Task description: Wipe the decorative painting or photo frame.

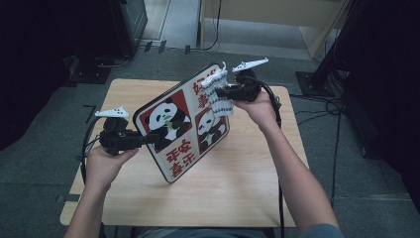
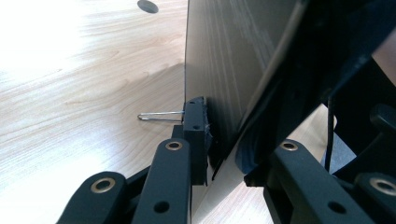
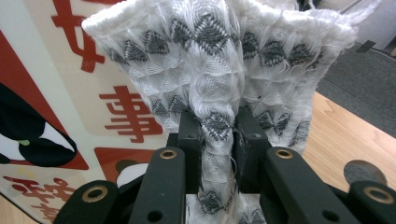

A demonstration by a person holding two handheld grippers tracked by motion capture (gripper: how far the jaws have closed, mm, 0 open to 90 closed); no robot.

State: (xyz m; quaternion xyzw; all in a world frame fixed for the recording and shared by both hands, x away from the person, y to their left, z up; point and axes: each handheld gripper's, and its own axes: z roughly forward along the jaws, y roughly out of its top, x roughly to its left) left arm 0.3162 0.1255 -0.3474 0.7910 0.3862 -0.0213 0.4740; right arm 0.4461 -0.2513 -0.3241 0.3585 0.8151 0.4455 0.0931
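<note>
A square board [image 1: 183, 124] printed with pandas and red characters stands tilted on one corner on the wooden table [image 1: 242, 188]. My left gripper [image 1: 152, 139] is shut on its left edge; in the left gripper view the jaws [image 2: 219, 140] clamp the board's dark back [image 2: 224, 56] beside a thin metal wire [image 2: 159, 115]. My right gripper [image 1: 221, 92] is shut on a white cloth with a grey zigzag pattern [image 1: 219, 96], held against the board's upper right part. In the right gripper view the cloth [image 3: 215, 56] bunches up between the jaws [image 3: 217, 128], in front of the printed board [image 3: 70, 93].
The table stands on grey carpet [image 1: 346, 163]. Cables [image 1: 317, 106] and dark equipment stands [image 1: 322, 74] lie to the right, with more dark gear at the back left. A round hole [image 3: 359, 171] is set in the tabletop near the right gripper.
</note>
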